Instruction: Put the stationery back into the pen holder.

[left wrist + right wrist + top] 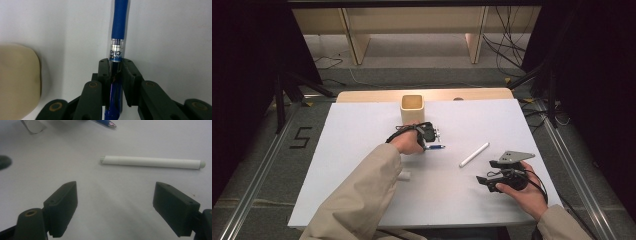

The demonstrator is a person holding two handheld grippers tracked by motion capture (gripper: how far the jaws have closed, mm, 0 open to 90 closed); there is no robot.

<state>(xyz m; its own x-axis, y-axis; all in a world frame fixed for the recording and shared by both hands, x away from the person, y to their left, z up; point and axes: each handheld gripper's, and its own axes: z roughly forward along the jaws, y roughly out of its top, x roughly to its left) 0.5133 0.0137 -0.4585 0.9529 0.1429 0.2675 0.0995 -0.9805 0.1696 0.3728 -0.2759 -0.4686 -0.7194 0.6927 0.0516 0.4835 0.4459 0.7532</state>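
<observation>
I have the left tongs (116, 67) clamped on the blue pen (117, 42). In the left gripper view the pads press on the clear lower barrel from both sides, and the blue grip section runs straight away from the jaws along their own line. So the pen's long axis sits in line with the tongs, not across them.

In the high view the left tongs (432, 140) and the blue pen (435, 147) are just in front of the wooden cup (412, 108), on the side nearer me, and the pen lies low over the white table (352, 150). I cannot tell whether it has left the table yet. The cup's mouth faces up, while the pen lies roughly level, its tip pointing away from the hand to the right of the cup. As I judge it, that is what the coming move turns on: the pen has to be tipped from level to upright and carried the short way back over the cup's rim.

My right tongs (113, 202) stand wide apart with nothing between them. They sit well away from the cup, towards the near right corner of the table (492, 181). The white pen (152, 162) lies crosswise just beyond them, between them and the cup, so the right hand (524, 192) is plainly the nearer one for it. A small white cap (404, 175) lies near my left sleeve, on the near side of the cup.
</observation>
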